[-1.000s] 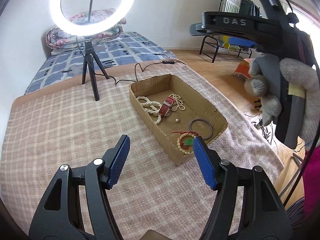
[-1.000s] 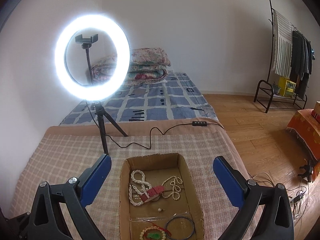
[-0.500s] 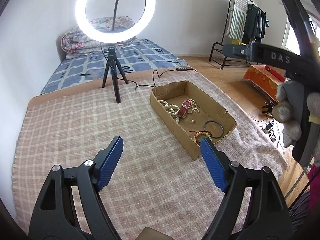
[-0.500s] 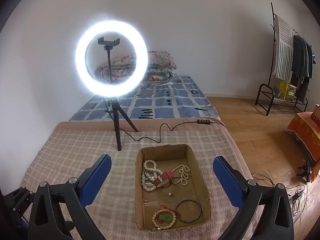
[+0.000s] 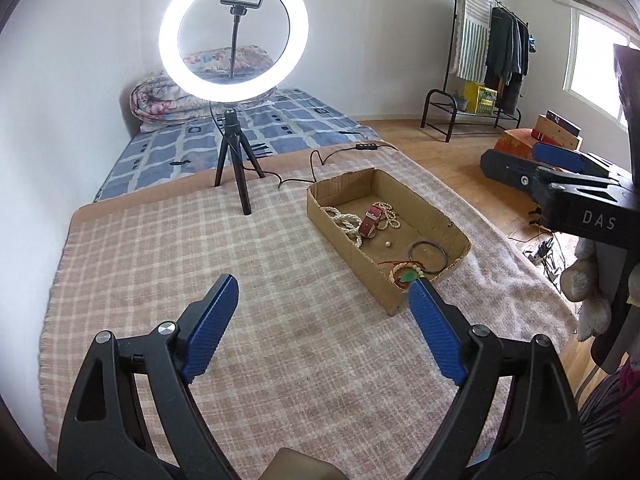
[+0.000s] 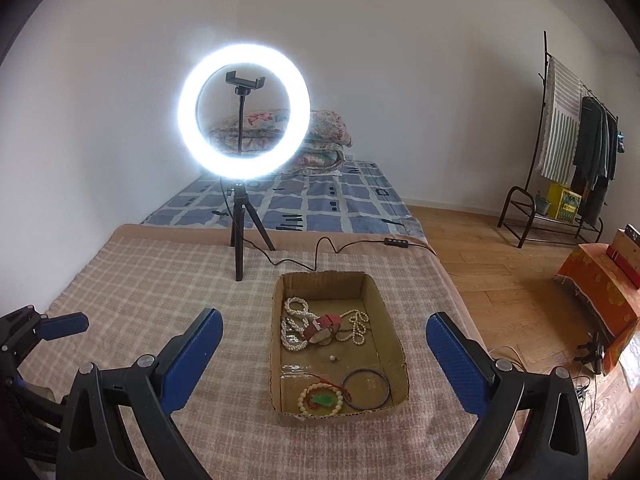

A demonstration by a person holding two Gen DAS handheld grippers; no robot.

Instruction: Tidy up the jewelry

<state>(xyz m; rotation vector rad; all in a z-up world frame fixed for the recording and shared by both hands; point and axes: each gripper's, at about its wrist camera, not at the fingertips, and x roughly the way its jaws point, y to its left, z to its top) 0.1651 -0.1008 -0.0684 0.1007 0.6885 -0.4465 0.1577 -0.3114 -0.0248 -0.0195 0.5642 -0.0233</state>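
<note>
Both the left gripper (image 5: 322, 294) and right gripper (image 6: 324, 334) hang spread and empty above the checked blanket (image 5: 168, 264), likely lining up on the cardboard box (image 6: 384, 320) near its right edge, where the jewelry (image 6: 320, 330) lies gathered.

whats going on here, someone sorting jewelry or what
A person holds a two-finger tool in each hand above a blanket-covered table. Both the left tool and right tool are open and empty, touching nothing. The jewelry all lies in the cardboard box: pearl necklaces, a red watch, a loose pearl, a dark bangle and a beaded bracelet with a green charm. A lit ring light stands behind.
</note>
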